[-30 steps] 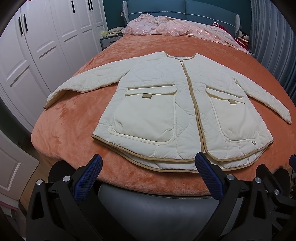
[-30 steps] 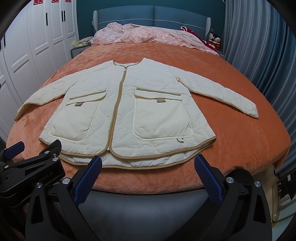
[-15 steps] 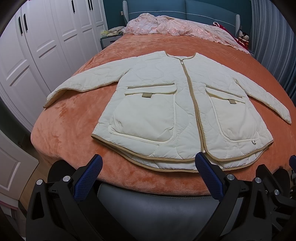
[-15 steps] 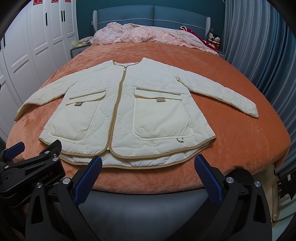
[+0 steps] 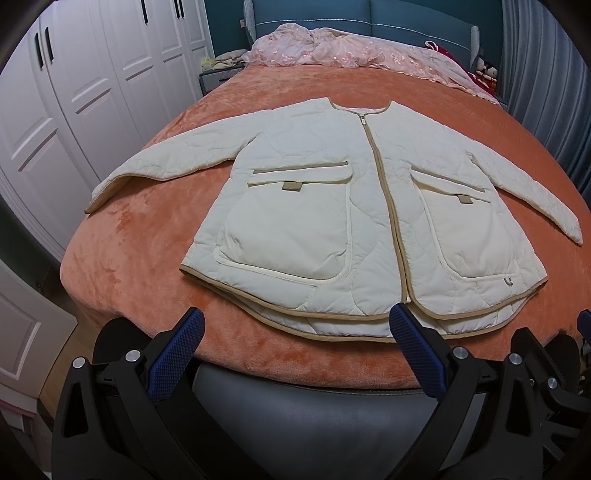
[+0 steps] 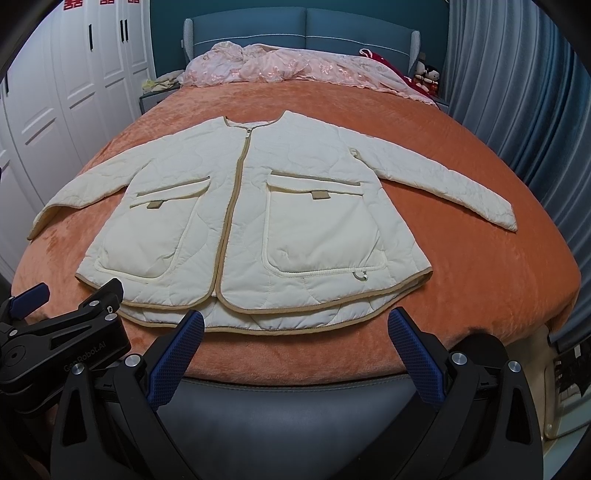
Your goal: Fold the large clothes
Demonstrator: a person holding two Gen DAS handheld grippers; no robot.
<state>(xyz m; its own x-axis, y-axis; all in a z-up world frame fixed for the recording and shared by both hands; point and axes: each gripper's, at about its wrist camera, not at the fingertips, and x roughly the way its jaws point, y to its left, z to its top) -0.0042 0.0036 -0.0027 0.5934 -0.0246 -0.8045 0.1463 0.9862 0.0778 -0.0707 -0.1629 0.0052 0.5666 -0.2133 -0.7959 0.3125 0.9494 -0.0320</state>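
Nearest to us, the left gripper hangs at the foot of the bed with its blue-padded fingers spread wide and nothing between them; the right gripper matches it, fingers apart and empty, both short of the hem. Only the right wrist view gives us the left gripper from outside, a black clamp body low on its left edge, while the left wrist view catches just a dark corner of the other tool at its right margin. Under both we see the grey padded footboard, then the orange plush blanket. On it the cream quilted jacket lies flat, face up, zipped, hem toward us and collar away, both sleeves spread outward. The left view shows us the full sleeve reaching toward the white wardrobe doors; the right view shows the opposite sleeve whole, ending well short of the blue-grey curtain. A small metal ring at the pocket hem reads clearer on the right. Beyond the collar a pink lace coverlet is heaped against the teal headboard, and the right view alone gives us the small dolls clearly beside it.
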